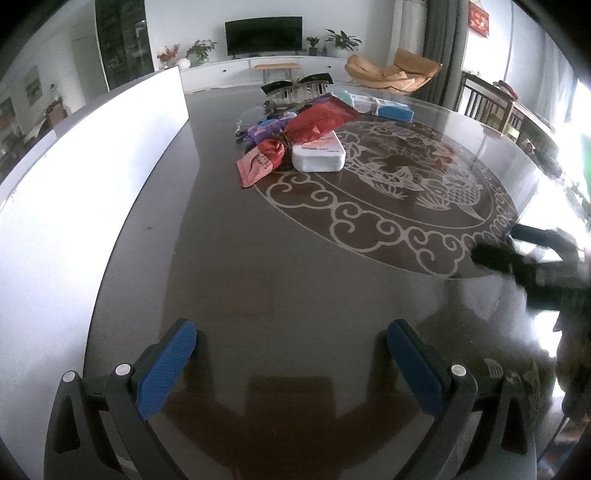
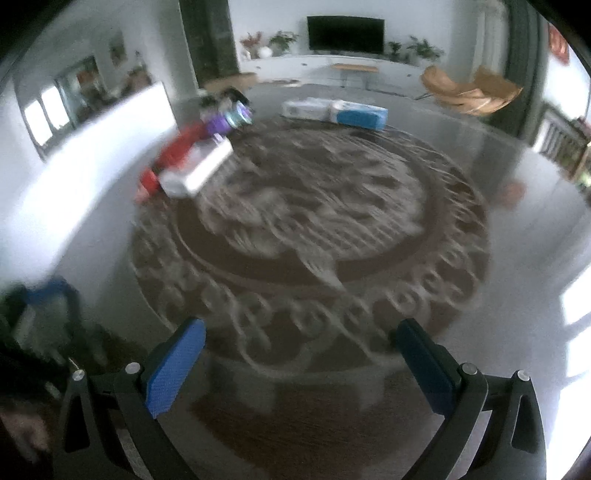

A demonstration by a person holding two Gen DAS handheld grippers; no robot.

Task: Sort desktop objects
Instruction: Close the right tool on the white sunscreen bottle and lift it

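A heap of objects lies near the middle of the round dark table [image 1: 229, 266]: a white foam box [image 1: 319, 152], red packets [image 1: 295, 133] and purple items [image 1: 264, 131]. The heap shows blurred in the right wrist view, with the white box [image 2: 197, 171] and red packets [image 2: 177, 151]. My left gripper [image 1: 291, 332] is open and empty, low over the near table edge, far from the heap. My right gripper [image 2: 301, 330] is open and empty above the table's patterned centre; it also shows in the left wrist view [image 1: 517, 243] at the right.
A blue and white tissue pack [image 1: 391, 107] [image 2: 354, 114] lies at the far side. A black rack [image 1: 295, 86] stands behind the heap. A white board [image 1: 85, 155] runs along the table's left. A tan chair [image 1: 399, 72] and TV [image 1: 263, 35] stand beyond.
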